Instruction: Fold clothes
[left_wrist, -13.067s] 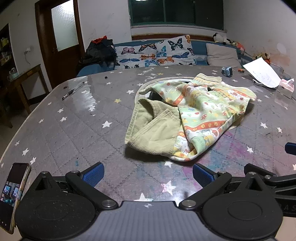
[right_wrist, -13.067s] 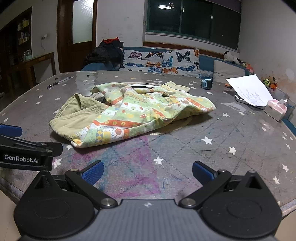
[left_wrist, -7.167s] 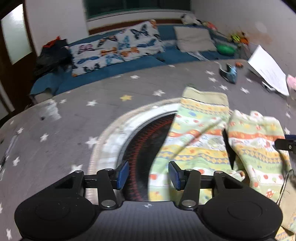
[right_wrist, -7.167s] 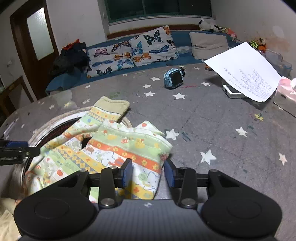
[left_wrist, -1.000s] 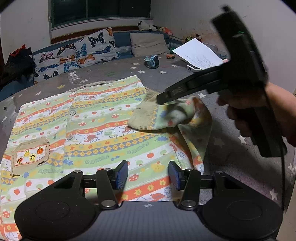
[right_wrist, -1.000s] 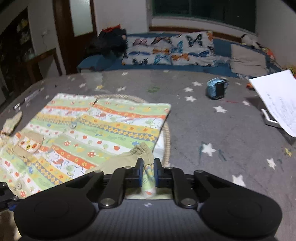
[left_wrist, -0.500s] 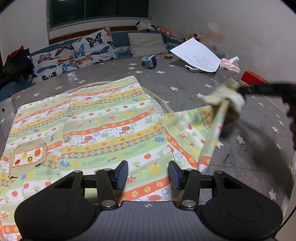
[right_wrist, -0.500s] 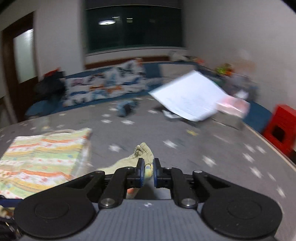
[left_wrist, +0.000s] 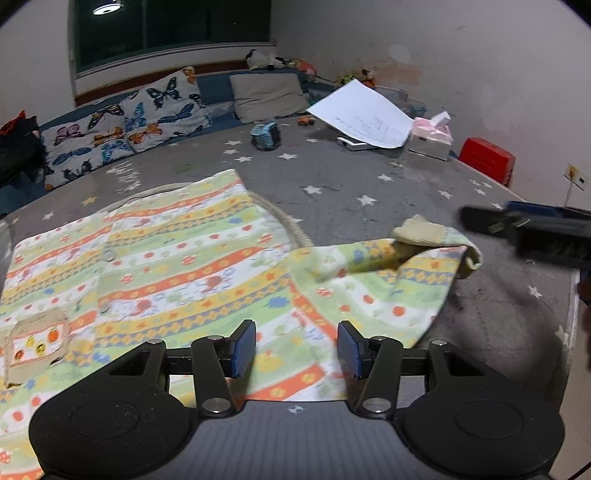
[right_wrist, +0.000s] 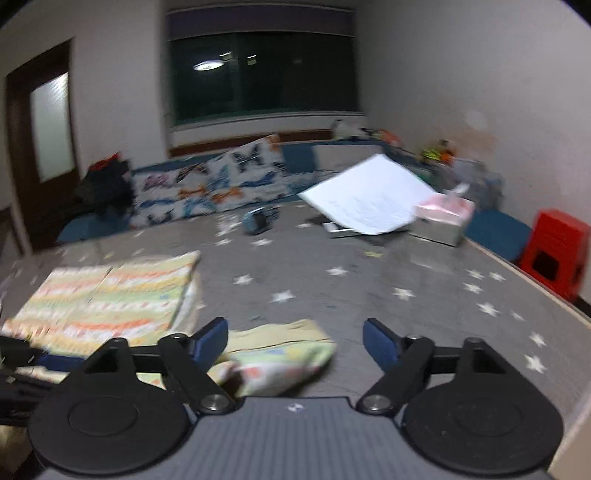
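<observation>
A child's striped top (left_wrist: 177, 266) in green, orange and yellow lies spread flat on the grey star-print table (left_wrist: 369, 177). A small patch pocket (left_wrist: 37, 339) shows at its left. Its right sleeve (left_wrist: 373, 280) stretches out to the right, and its beige cuff (left_wrist: 424, 232) is rumpled. My left gripper (left_wrist: 295, 349) hovers open over the top's near hem and grips nothing. My right gripper (right_wrist: 295, 343) has its jaws opening wide. The sleeve cuff (right_wrist: 277, 354) lies loose on the table between and below them, free of the pads. In the left wrist view the right gripper (left_wrist: 517, 225) sits just right of the cuff.
A white paper sheet (left_wrist: 362, 114), a pink tissue box (left_wrist: 432, 138) and a blue watch (left_wrist: 265, 134) sit at the table's far side. A red stool (right_wrist: 554, 251) stands past the right edge. A round ring (left_wrist: 288, 221) shows from under the top. Butterfly cushions (left_wrist: 122, 133) line the bench behind.
The right gripper swung the sleeve off the top and out to the right, then opened its jaws and the cuff dropped onto the table. The left gripper stayed put.
</observation>
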